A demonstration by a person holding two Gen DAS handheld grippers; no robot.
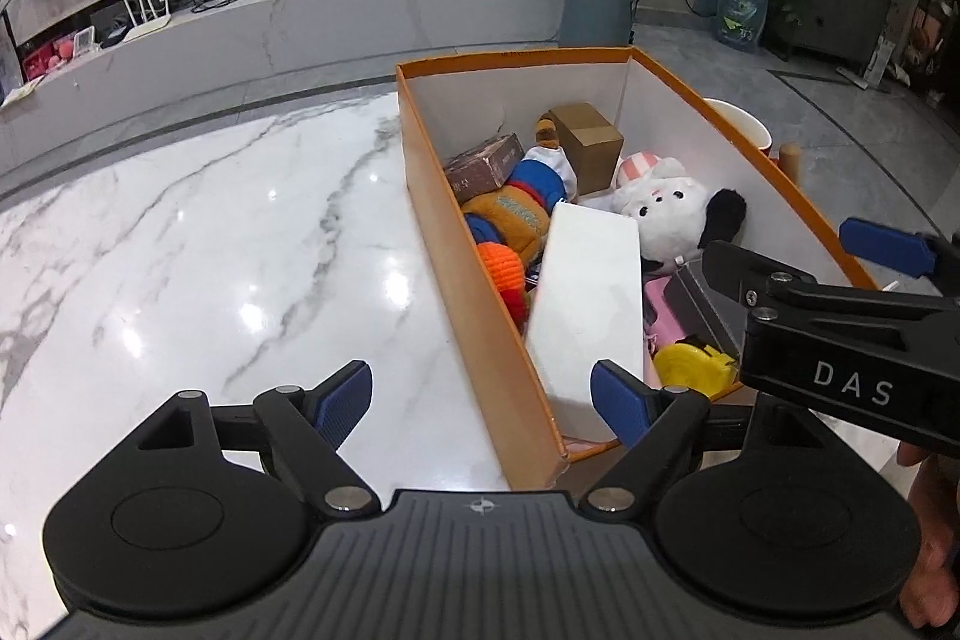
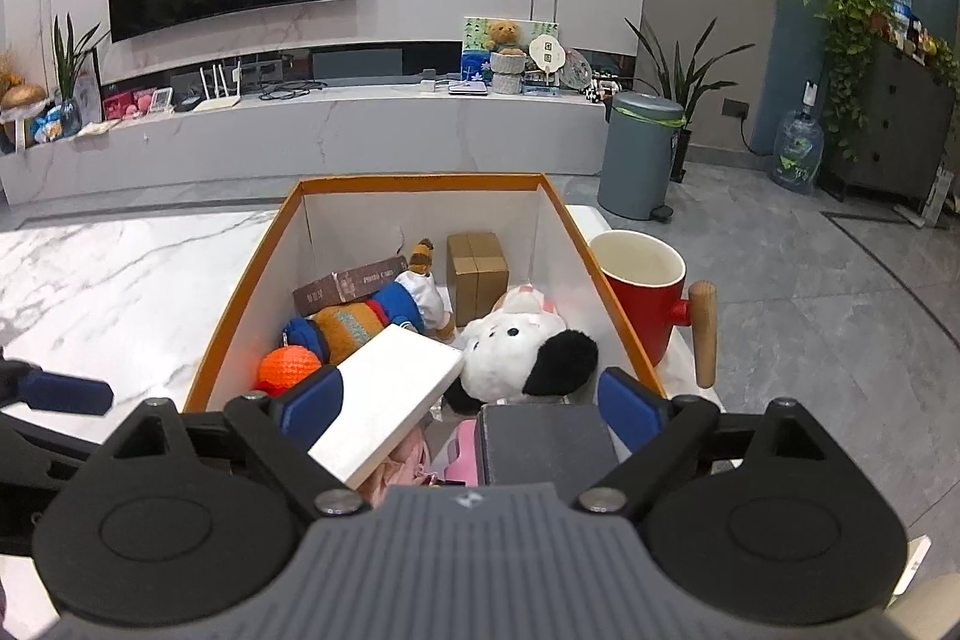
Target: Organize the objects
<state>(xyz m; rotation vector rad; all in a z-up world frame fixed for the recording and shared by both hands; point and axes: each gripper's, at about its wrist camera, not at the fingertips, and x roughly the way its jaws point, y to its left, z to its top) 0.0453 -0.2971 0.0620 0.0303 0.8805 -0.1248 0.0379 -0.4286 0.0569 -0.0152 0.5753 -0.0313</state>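
The orange box (image 2: 231, 322) on the marble table (image 1: 180, 250) already holds most of the clutter: a white flat box (image 2: 396, 394) propped aslant, a white plush dog with black ears (image 2: 516, 346), a striped plush toy (image 2: 360, 319), a small brown carton (image 2: 477, 274), a dark grey case (image 2: 543, 445) and a yellow tape measure (image 1: 696, 367).

The right hand-held gripper (image 2: 471, 400) hangs over the near end of the box with its fingers spread wide and nothing pressed between the blue pads. The near end of the white flat box and the grey case lie directly below and ahead of it. The flat box's long axis runs from just beside the left pad away toward the plush dog, slanting up to the right across the opening.

The left hand-held gripper (image 1: 480, 403) is likewise wide open and empty. It straddles the box's near left wall, one pad out over bare table, the other inside over the flat box's near end.

The one thing visibly outside is the red mug with a wooden handle (image 2: 651, 301), touching or just beside the box's right wall, ahead and to the right of the right hand-held gripper. That hand is plainly the nearer one; the left would have to cross the whole box. The mug's handle stands upright, pointing away from the box, so I judge a reach from the right side the likely next call.
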